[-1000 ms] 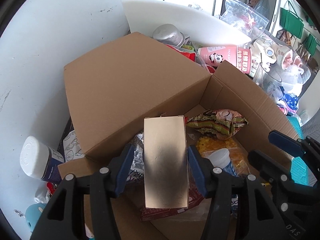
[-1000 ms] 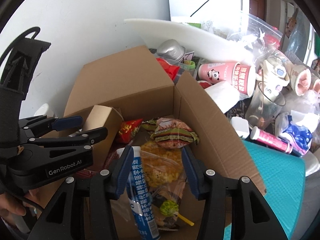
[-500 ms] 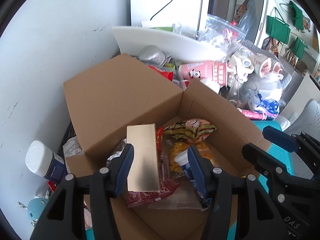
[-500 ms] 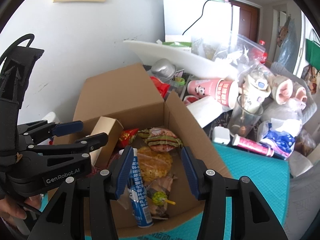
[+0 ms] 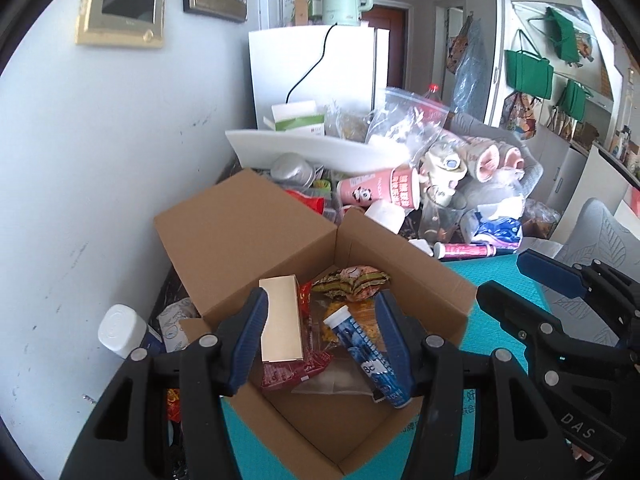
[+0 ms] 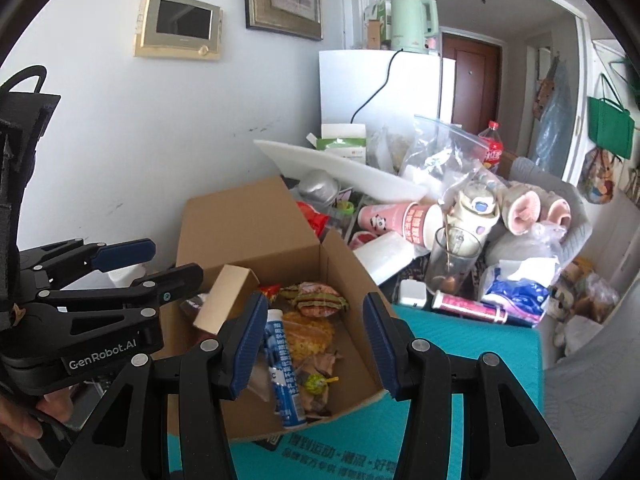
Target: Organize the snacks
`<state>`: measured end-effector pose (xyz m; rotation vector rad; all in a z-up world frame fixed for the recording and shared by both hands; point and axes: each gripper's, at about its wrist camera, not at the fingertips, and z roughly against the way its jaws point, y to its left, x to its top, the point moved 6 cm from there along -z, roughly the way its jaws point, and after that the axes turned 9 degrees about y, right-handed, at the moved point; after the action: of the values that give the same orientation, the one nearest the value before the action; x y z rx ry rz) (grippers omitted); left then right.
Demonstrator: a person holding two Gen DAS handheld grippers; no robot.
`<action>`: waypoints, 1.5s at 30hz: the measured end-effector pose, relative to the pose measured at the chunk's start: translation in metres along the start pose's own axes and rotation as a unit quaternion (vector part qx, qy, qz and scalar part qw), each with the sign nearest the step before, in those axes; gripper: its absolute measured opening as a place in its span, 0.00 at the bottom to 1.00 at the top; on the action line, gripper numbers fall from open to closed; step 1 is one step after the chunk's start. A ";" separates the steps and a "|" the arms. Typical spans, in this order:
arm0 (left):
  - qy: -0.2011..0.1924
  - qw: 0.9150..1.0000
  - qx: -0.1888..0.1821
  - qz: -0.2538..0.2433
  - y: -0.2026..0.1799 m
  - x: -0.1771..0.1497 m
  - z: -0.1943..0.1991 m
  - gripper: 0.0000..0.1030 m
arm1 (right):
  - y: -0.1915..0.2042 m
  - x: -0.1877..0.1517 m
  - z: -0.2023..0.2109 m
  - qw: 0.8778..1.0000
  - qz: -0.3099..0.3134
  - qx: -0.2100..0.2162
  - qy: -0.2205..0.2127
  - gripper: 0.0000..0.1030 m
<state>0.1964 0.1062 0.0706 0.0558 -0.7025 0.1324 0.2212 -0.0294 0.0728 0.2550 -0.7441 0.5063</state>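
An open cardboard box (image 5: pixel 420 280) (image 6: pixel 352 268) stands on a teal mat and holds snacks. A tan carton (image 5: pixel 280 326) (image 6: pixel 224 300) leans inside at its left, on a red packet (image 5: pixel 288 372). A blue tube (image 5: pixel 368 360) (image 6: pixel 286 376), a green-and-pink wrapped snack (image 5: pixel 352 280) (image 6: pixel 318 300) and a bag of yellow pieces (image 6: pixel 310 336) lie beside it. My left gripper (image 5: pixel 320 332) (image 6: pixel 136 260) is open and empty above the box's left side. My right gripper (image 6: pixel 316 340) (image 5: pixel 516 280) is open and empty above the box's front.
Clutter piles behind the box: a pink panda cup (image 6: pixel 400 222), a white tray (image 6: pixel 340 168), a glass (image 6: pixel 452 256), plastic bags, plush slippers (image 6: pixel 532 208). A pink tube (image 6: pixel 468 306) lies on the mat's far edge. A white-capped bottle (image 5: pixel 124 332) stands left, by the wall.
My left gripper let go of the tan carton, which now leans inside the box. Both grippers drew back and up, away from the box.
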 end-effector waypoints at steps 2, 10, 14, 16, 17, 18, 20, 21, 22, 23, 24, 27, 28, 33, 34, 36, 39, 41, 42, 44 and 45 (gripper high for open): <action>-0.019 1.000 0.007 -0.006 -0.004 -0.002 0.018 0.53 | 0.001 -0.002 0.013 1.000 -0.001 -0.002 -0.009 0.51; -0.047 0.999 -0.015 -0.018 -0.017 -0.025 0.067 0.61 | 0.002 -0.020 0.069 0.998 -0.010 -0.017 -0.058 0.64; -0.071 0.997 -0.013 -0.024 -0.023 -0.042 0.087 0.80 | 0.002 -0.033 0.089 0.997 -0.013 -0.026 -0.075 0.68; -0.076 0.997 -0.014 -0.025 -0.024 -0.050 0.092 0.81 | 0.002 -0.041 0.098 0.996 -0.015 -0.031 -0.081 0.68; -0.076 0.997 -0.018 -0.026 -0.025 -0.056 0.095 0.81 | 0.003 -0.045 0.102 0.996 -0.016 -0.034 -0.083 0.69; -0.076 0.997 -0.022 -0.026 -0.025 -0.060 0.096 0.81 | 0.003 -0.051 0.106 0.996 -0.018 -0.038 -0.085 0.70; -0.075 0.996 -0.027 -0.027 -0.026 -0.069 0.097 0.81 | 0.003 -0.060 0.112 0.995 -0.022 -0.044 -0.089 0.80; -0.075 0.996 -0.030 -0.027 -0.026 -0.073 0.097 0.81 | 0.003 -0.065 0.115 0.994 -0.024 -0.047 -0.093 0.81; -0.075 0.996 -0.032 -0.027 -0.026 -0.078 0.098 0.81 | 0.003 -0.068 0.117 0.994 -0.025 -0.048 -0.095 0.81; -0.076 0.996 -0.034 -0.026 -0.026 -0.082 0.098 0.81 | 0.003 -0.074 0.118 0.994 -0.027 -0.050 -0.095 0.81; -0.078 0.996 -0.037 -0.025 -0.026 -0.087 0.098 0.81 | 0.004 -0.080 0.119 0.994 -0.029 -0.051 -0.094 0.81; -0.078 0.996 -0.045 -0.020 -0.025 -0.100 0.097 0.81 | 0.005 -0.095 0.119 0.994 -0.035 -0.055 -0.088 0.82; -0.077 0.996 -0.044 -0.020 -0.026 -0.102 0.097 0.81 | 0.005 -0.100 0.118 0.994 -0.037 -0.057 -0.086 0.82; -0.076 0.996 -0.038 -0.022 -0.026 -0.121 0.093 0.81 | 0.004 -0.123 0.110 0.994 -0.054 -0.056 -0.075 0.82; -0.075 0.996 -0.039 -0.021 -0.027 -0.124 0.092 0.81 | 0.004 -0.127 0.110 0.994 -0.055 -0.055 -0.074 0.82; -0.068 0.997 -0.042 -0.018 -0.026 -0.131 0.087 0.81 | 0.004 -0.135 0.106 0.994 -0.061 -0.054 -0.070 0.82; -0.059 0.997 -0.050 -0.015 -0.026 -0.141 0.080 0.81 | 0.004 -0.145 0.102 0.994 -0.067 -0.053 -0.065 0.82; -0.052 0.997 -0.052 -0.013 -0.027 -0.147 0.075 0.81 | 0.004 -0.149 0.101 0.994 -0.070 -0.052 -0.062 0.82; -0.050 0.997 -0.053 -0.012 -0.028 -0.150 0.073 0.81 | 0.005 -0.151 0.099 0.994 -0.071 -0.051 -0.060 0.82; -0.046 0.997 -0.057 -0.012 -0.029 -0.154 0.069 0.81 | 0.006 -0.154 0.098 0.995 -0.070 -0.051 -0.058 0.82; -0.045 0.997 -0.057 -0.012 -0.030 -0.155 0.068 0.81 | 0.006 -0.155 0.097 0.995 -0.069 -0.052 -0.057 0.82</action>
<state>0.0398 0.0545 0.0221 -0.0395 -0.7970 0.0658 0.0648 -0.1169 0.0338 0.2376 -0.8540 0.3224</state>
